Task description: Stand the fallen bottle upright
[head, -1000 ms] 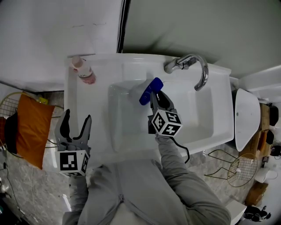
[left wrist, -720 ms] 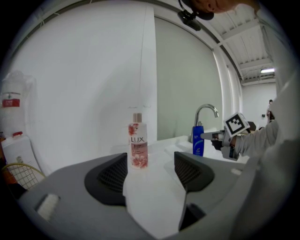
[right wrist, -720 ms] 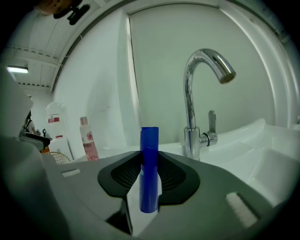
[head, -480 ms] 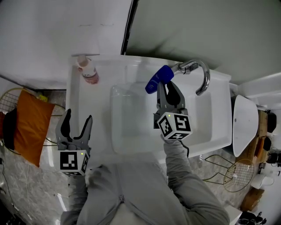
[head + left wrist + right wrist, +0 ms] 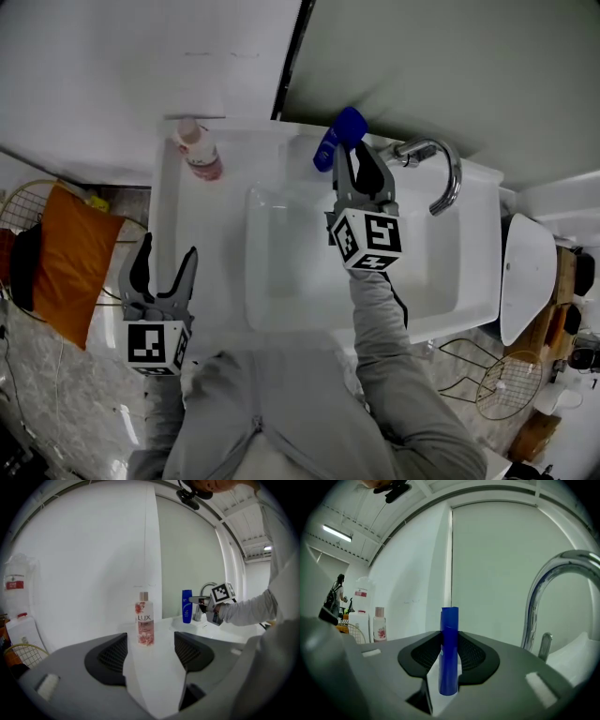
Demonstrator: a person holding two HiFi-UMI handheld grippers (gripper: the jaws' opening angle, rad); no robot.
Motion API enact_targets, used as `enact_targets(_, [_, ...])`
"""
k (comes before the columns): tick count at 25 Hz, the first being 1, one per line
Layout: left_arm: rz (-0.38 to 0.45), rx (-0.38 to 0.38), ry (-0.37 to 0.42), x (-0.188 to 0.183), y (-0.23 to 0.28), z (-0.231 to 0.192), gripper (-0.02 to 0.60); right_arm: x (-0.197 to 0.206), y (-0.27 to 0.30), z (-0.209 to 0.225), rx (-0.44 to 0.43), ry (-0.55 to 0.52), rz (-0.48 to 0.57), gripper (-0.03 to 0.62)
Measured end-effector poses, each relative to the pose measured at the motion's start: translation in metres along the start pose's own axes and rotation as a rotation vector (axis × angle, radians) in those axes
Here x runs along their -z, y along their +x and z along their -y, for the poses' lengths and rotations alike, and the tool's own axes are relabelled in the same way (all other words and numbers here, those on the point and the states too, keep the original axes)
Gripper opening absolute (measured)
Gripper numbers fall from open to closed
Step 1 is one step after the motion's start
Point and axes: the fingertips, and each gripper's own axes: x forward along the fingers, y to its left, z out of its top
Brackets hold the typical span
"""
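A blue bottle [image 5: 339,137] stands upright between the jaws of my right gripper [image 5: 349,161], which is shut on it over the back ledge of the white sink [image 5: 281,155], just left of the chrome tap [image 5: 438,171]. In the right gripper view the blue bottle [image 5: 449,651] is pinched by both pads. In the left gripper view the same blue bottle [image 5: 187,606] appears upright near the tap. My left gripper [image 5: 161,273] hangs open and empty at the sink's front left corner.
A pink-and-white Lux bottle [image 5: 200,155] stands upright on the sink's left back corner, also straight ahead in the left gripper view [image 5: 145,619]. An orange bag [image 5: 64,264] and wire baskets [image 5: 506,373] lie on the floor on either side. A toilet lid [image 5: 527,272] is to the right.
My right gripper has lifted the blue bottle out of the basin and carried it back toward the ledge, turning it from tilted to upright. The left gripper stayed put.
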Motion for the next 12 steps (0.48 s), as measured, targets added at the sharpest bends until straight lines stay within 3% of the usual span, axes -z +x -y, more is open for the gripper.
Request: enact_targets(12, [-0.026,-0.006,0.001,0.006,0.002,-0.002,0.339,0.025,0.011,-0.009,-0.044,-0.03,-0.02,0.11])
